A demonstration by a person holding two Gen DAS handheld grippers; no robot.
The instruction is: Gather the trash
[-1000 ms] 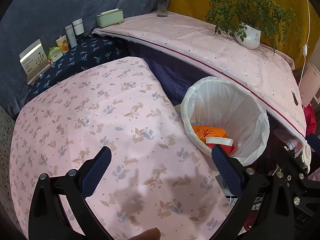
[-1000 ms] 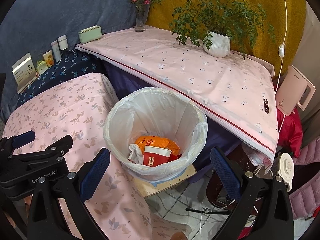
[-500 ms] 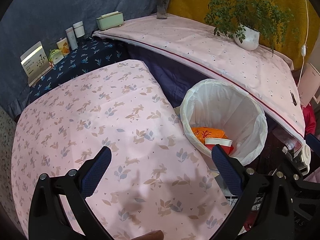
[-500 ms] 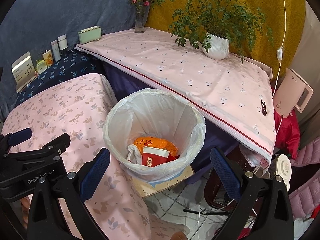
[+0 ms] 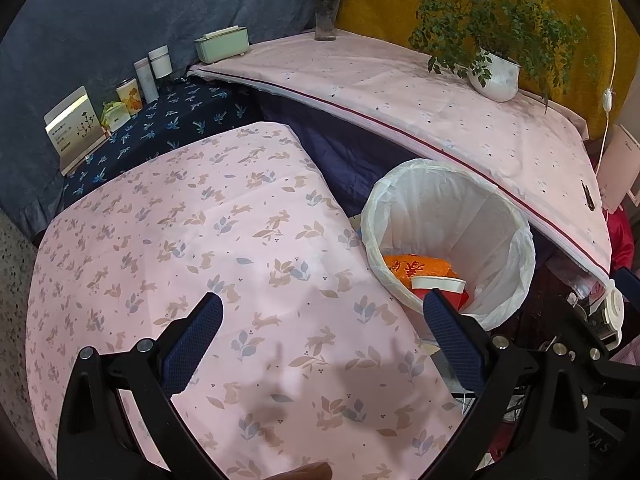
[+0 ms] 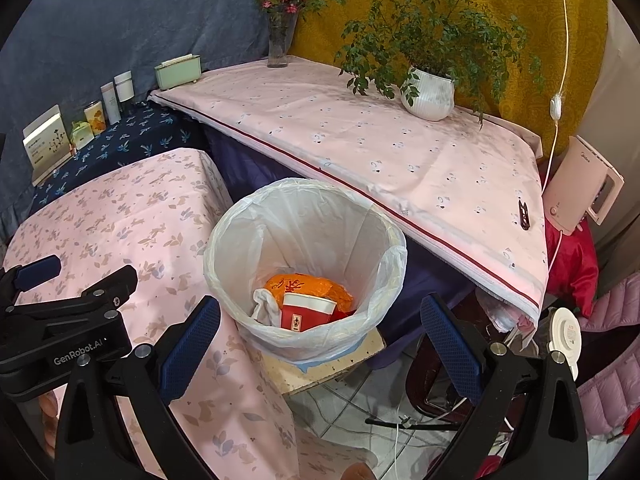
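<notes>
- Left wrist view: the left gripper (image 5: 320,336) is spread wide with nothing between its blue pads (image 5: 192,344), hanging over the rabbit-print pink cloth (image 5: 192,240) near its front edge.
- The bin (image 5: 448,184), lined with a white bag, sits just off the right edge of that cloth and tucked under the front edge of the long pink table (image 5: 400,100).
- From here you only get a slice of the trash: an orange bag (image 5: 416,266) and the rim of a red cup (image 5: 438,284), both down at the bottom of the bin. The right pad covers part of the cup.
- Along the far left edge, on the dark blue cloth (image 5: 168,124), there's a row of small cartons and tubes; a vase (image 5: 326,20) and a potted plant (image 5: 496,76) stand at the long table's back edge.
- Right wrist view: the right gripper (image 6: 320,336) is also spread wide and empty, hanging in front of the bin (image 6: 304,200), which sits pretty much between its fingers.
- This one looks straight into the bin, so you get the whole red cup (image 6: 306,312), the orange bag (image 6: 308,284) behind it, plus a white crumpled thing (image 6: 266,308) the other view hides.
- Also only here: the board (image 6: 336,364) the bin stands on, tiled floor with cables, a pink kettle (image 6: 580,184) past the table's right end, and the left gripper (image 6: 64,316) seen from the side over the rabbit cloth's right edge.
</notes>
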